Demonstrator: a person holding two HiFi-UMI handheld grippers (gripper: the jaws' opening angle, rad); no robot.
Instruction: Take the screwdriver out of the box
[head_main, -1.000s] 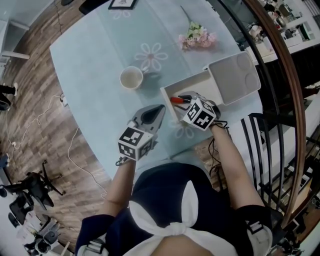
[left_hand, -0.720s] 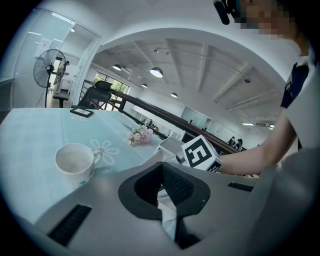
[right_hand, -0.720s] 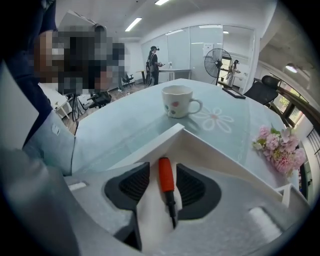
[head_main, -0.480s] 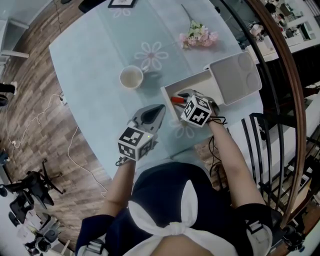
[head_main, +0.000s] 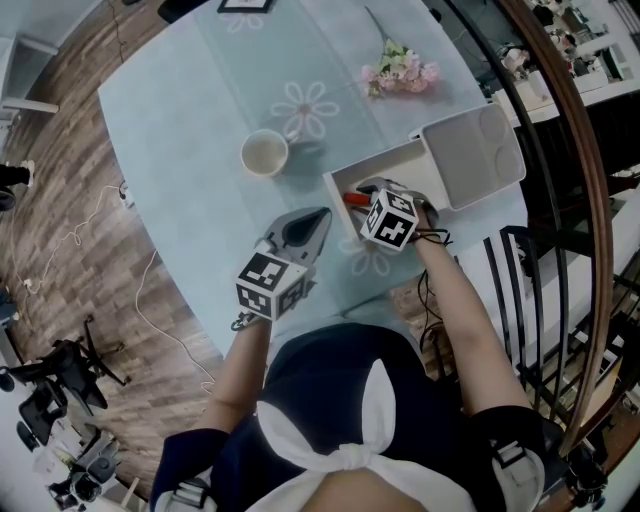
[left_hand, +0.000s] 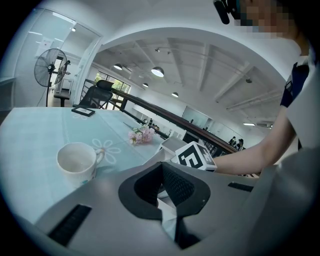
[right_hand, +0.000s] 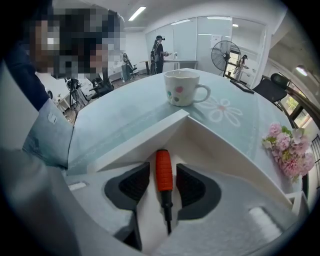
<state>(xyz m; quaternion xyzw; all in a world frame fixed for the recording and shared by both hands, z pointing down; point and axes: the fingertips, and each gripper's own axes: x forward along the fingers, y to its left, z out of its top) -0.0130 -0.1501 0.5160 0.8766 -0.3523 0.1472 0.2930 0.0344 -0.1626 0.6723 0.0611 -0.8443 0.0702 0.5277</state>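
A screwdriver (right_hand: 163, 176) with an orange handle and black shaft lies on the floor of the open white box (right_hand: 145, 136). My right gripper (right_hand: 163, 189) is down inside the box, open, with one dark pad on each side of the handle and a small gap on both sides. From the head view the box (head_main: 340, 182) sits at the table's right, and the right gripper (head_main: 372, 196) covers most of the screwdriver (head_main: 354, 199). My left gripper (head_main: 308, 226) rests on the table left of the box, shut and holding nothing.
The box's lid (head_main: 472, 152) lies beside it on the right. A white mug (head_main: 265, 153) stands further back on the left, with pink flowers (head_main: 400, 70) at the far right. A black chair (head_main: 520, 260) stands by the table's right edge.
My right gripper has moved slightly forward, deeper into the box over the screwdriver. The left gripper has stayed put.
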